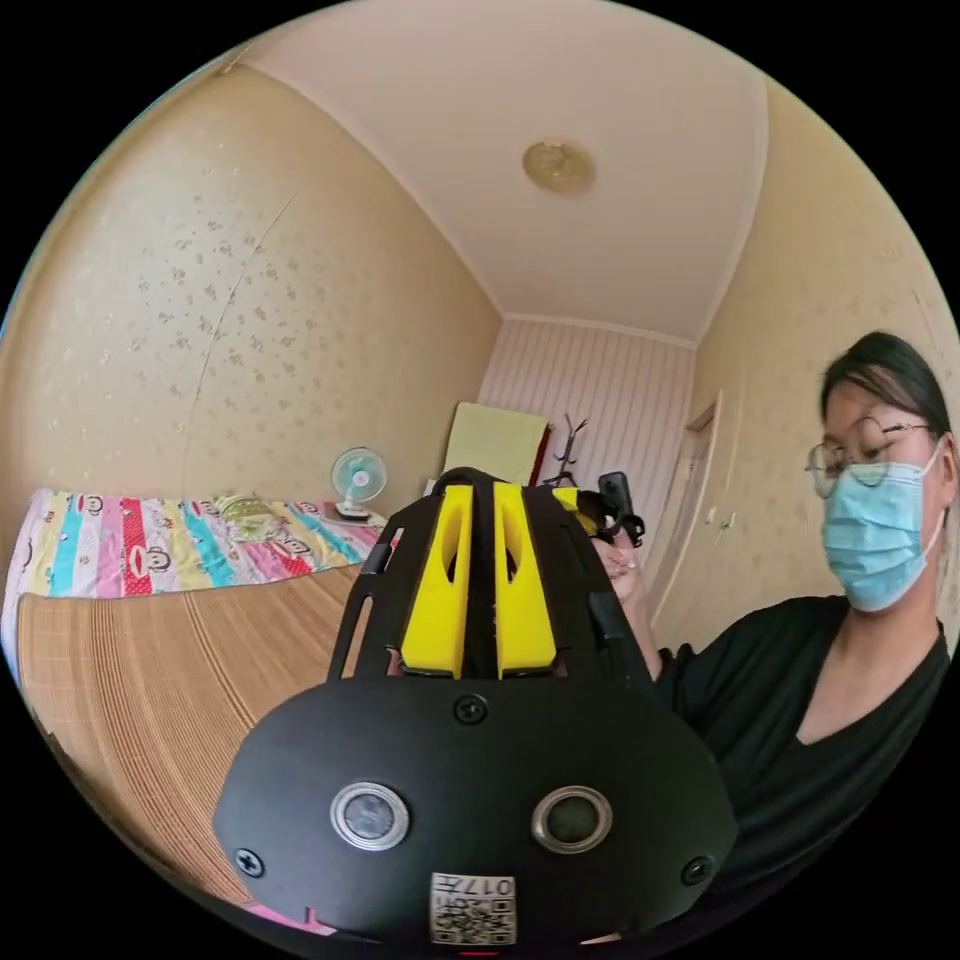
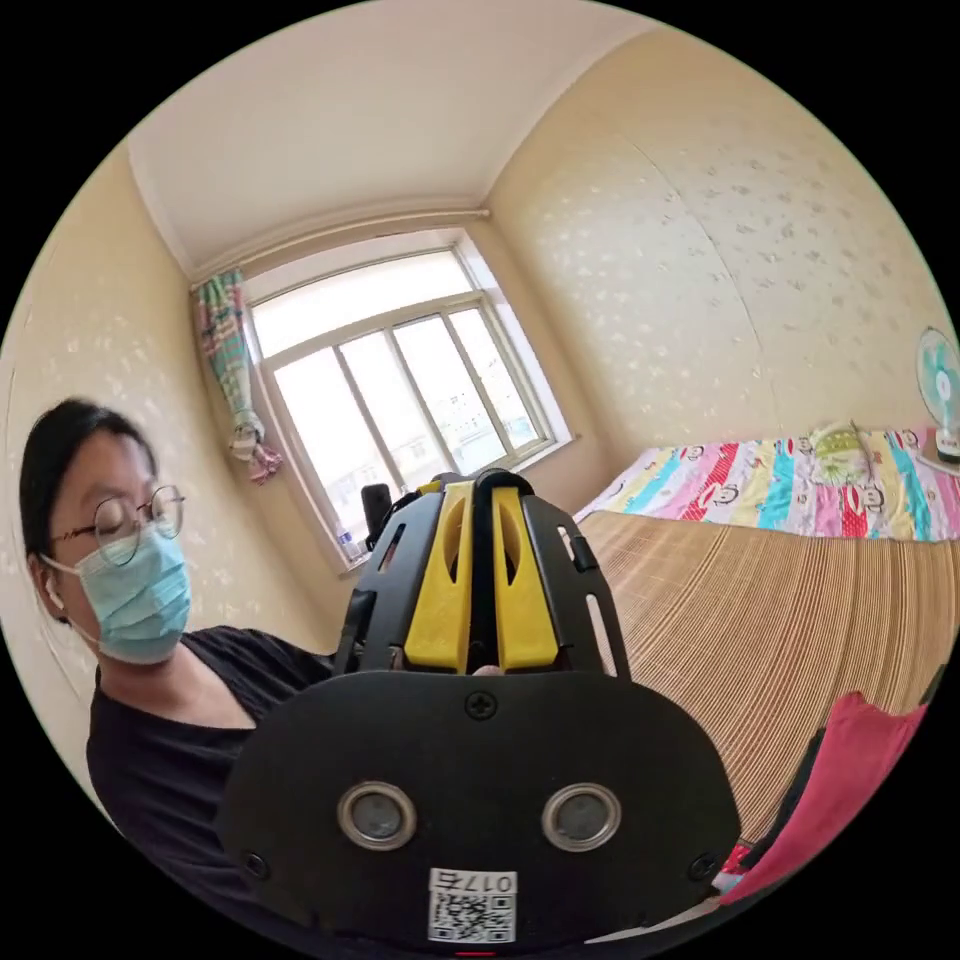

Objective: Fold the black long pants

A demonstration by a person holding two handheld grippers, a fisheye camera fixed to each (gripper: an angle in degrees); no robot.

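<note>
While both grippers are pointing up over the bed (image 1: 150, 680), left gripper (image 1: 480, 490) and right gripper (image 2: 482, 492) jaws are sitting closed, holding nothing.

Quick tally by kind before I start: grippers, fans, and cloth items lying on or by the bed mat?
Grippers: 2, left gripper and right gripper, jaws closed on nothing.
Fans: 1, desk fan.
Cloth items: 3, striped cartoon sheet, green bundle, red cloth.
Total: 6.
</note>
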